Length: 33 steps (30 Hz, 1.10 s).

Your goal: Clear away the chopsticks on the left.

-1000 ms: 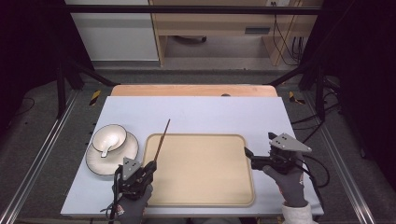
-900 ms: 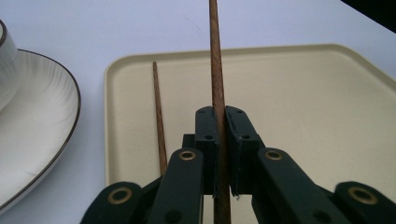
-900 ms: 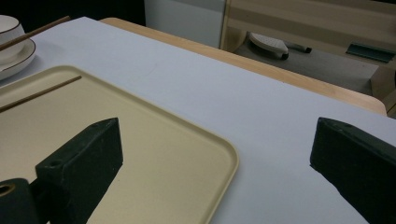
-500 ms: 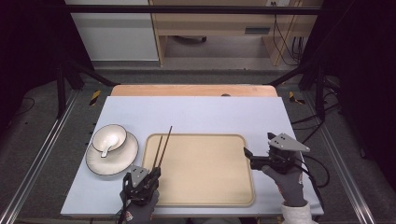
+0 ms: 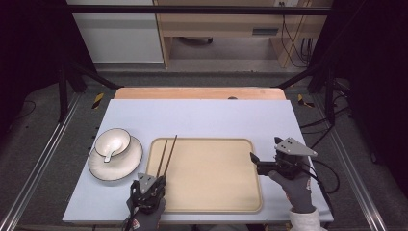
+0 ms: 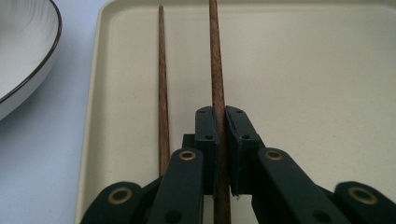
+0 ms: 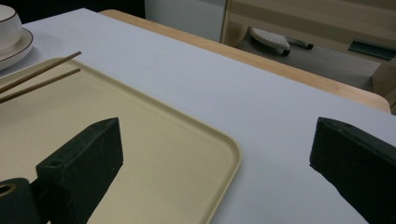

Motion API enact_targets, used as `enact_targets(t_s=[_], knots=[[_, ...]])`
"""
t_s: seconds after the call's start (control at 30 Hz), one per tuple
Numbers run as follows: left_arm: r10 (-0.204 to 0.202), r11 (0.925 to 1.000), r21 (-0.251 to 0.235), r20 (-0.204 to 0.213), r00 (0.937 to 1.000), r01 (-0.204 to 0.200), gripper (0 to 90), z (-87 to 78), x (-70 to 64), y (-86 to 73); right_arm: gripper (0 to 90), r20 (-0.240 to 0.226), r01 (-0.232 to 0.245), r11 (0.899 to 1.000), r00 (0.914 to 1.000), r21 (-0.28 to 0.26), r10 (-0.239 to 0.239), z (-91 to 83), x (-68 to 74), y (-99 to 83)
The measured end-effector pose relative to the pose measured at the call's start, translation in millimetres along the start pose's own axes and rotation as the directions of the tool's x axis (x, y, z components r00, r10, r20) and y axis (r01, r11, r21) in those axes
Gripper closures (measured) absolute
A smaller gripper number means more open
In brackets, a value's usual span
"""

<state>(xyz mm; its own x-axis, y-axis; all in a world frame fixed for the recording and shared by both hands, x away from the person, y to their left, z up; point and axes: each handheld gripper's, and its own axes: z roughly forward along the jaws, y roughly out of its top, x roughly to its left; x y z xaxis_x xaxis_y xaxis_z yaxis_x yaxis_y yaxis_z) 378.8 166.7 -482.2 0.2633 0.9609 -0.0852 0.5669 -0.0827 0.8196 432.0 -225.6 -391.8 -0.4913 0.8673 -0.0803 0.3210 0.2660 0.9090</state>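
Moved right over tray (image 5: 207, 175): left gripper (image 6: 219, 140), fingers clenched on right chopstick (image 6: 215, 60); other chopstick (image 6: 162, 84) lies just left. Right gripper (image 5: 255, 161) gaping, idle. Risk: early release rolls stick, pair crosses.

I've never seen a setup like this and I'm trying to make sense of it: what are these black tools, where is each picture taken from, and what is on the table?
There is no robot arm here. A person holds a two-jaw hand tool in each hand. The high view looks down on the table from above the person's side; each gripper view comes from a camera riding on that tool, looking along its black jaws.

On the table lie a beige tray and, to its left, a white plate with a bowl on it. Two wooden chopsticks rest along the tray's left part.

The left gripper has its jaws shut on one chopstick; the other chopstick lies free beside it. The right gripper is open and holds nothing, its jaws astride the tray's right rim.
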Motion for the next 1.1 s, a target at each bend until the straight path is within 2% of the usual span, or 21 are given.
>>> enact_targets(t_s=[0.27, 0.57, 1.1], knots=[[0.002, 0.9997, 0.023, -0.012, 0.9999, -0.002, 84.1, 7.2, -0.7, -2.1, 2.7, 0.001, 0.002, 1.0, 1.0, 0.007, -0.002, 1.3, 0.5, -0.5], [0.012, 0.9994, 0.032, -0.022, 0.9997, -0.011, 83.7, 7.9, -1.6, -1.2, 2.6, -0.001, 0.006, 1.0, 1.0, 0.013, -0.006, 2.8, 1.0, -1.1], [0.031, 0.9981, 0.054, -0.015, 0.9994, -0.03, 83.3, 8.1, -4.5, 1.4, 2.5, 0.0, 0.002, 1.0, 1.0, 0.015, -0.002, 3.1, 0.7, -1.1]])
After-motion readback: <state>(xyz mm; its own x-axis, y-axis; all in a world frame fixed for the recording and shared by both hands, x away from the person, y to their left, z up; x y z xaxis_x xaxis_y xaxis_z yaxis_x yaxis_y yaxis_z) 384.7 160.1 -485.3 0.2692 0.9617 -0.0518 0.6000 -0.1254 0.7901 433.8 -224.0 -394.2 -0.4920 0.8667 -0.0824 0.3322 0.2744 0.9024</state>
